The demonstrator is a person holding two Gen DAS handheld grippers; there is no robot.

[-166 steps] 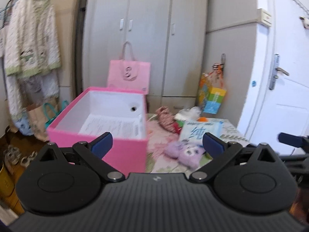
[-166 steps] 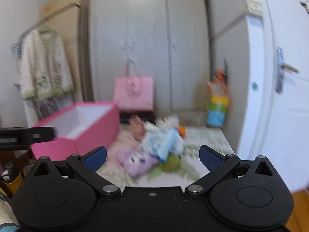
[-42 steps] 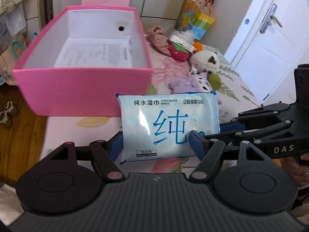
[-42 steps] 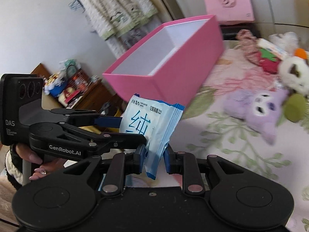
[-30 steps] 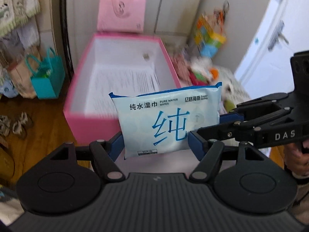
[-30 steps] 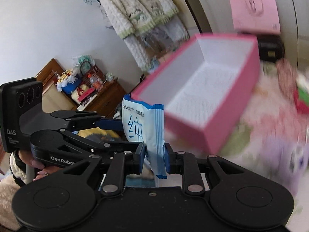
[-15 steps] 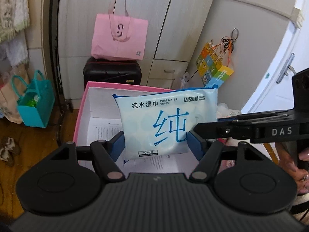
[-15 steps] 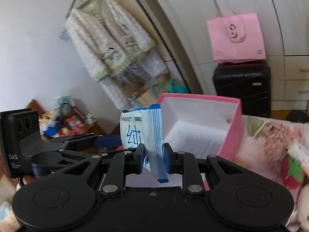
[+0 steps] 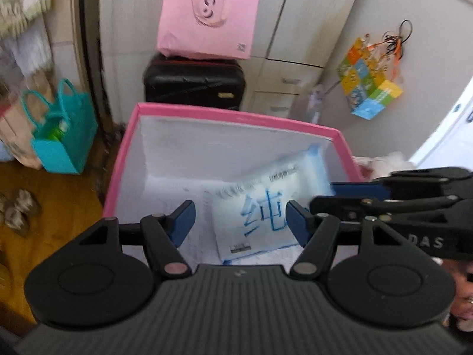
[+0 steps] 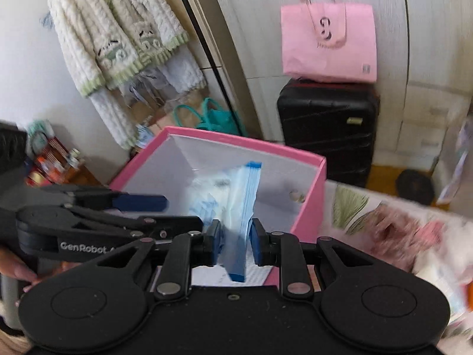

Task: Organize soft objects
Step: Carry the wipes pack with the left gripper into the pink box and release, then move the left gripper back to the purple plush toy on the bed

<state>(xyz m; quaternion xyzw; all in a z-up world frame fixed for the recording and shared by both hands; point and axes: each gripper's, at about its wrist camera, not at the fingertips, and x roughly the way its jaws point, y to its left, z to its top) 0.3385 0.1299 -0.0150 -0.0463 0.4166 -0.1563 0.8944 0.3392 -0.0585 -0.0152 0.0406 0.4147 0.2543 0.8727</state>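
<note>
A blue-and-white pack of wet wipes [image 9: 266, 204] is blurred and tilted inside the pink box [image 9: 236, 117], below my left gripper [image 9: 238, 222], which is open with a gap on both sides of the pack. In the right wrist view the pack [image 10: 236, 207] sits edge-on between the pads of my right gripper [image 10: 235, 244], which stand slightly apart from it over the pink box [image 10: 307, 207]. The right gripper also shows at the right of the left wrist view [image 9: 384, 204].
A black suitcase [image 9: 193, 81] with a pink paper bag [image 9: 207, 20] on top stands behind the box. A teal bag [image 9: 63, 136] sits on the wooden floor at left. Blurred plush toys [image 10: 408, 236] lie on the floral bed cover at right. A knitted cardigan [image 10: 118, 35] hangs at left.
Both grippers carried the wipes pack from above the bed to over the pink box. The left gripper has opened, the right pads have loosened, and the pack is dropping into the box.
</note>
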